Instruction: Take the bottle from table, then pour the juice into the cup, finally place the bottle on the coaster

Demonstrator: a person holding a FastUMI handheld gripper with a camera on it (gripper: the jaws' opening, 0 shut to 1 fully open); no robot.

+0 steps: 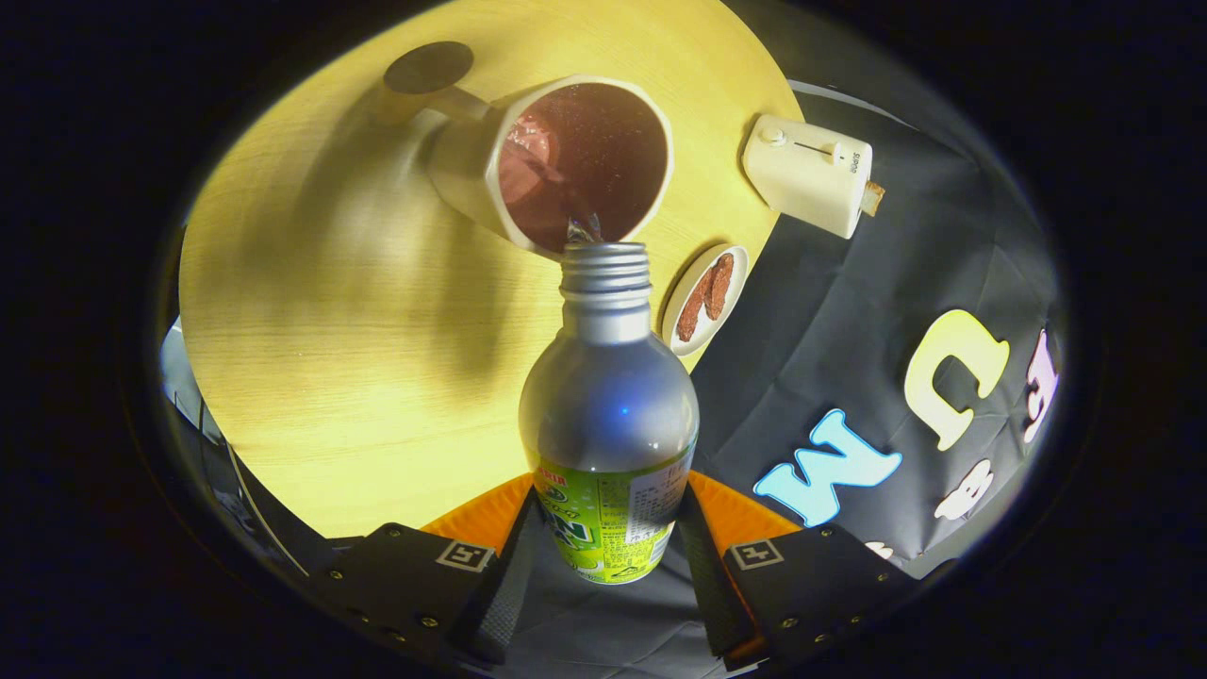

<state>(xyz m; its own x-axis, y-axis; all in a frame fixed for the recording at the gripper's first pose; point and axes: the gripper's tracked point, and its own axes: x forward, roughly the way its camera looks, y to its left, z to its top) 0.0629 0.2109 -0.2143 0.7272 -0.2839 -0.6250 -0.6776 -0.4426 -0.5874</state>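
Warm, strong light falls on the wooden table (311,311), leaving it bright yellow. The cup (566,160) throws a broad, soft shadow across the wood on its far-left side. A small blue-white glint sits on the bottle (608,396), held between the gripper (603,556) fingers. Fisheye bending curves the table's edge. Focus is sharp mid-scene; the outer rim dims and softens.

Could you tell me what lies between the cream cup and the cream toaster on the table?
In the gripper view, bare yellow wooden table lies between the cream faceted cup and the cream toaster; the gripper holds the silver bottle.
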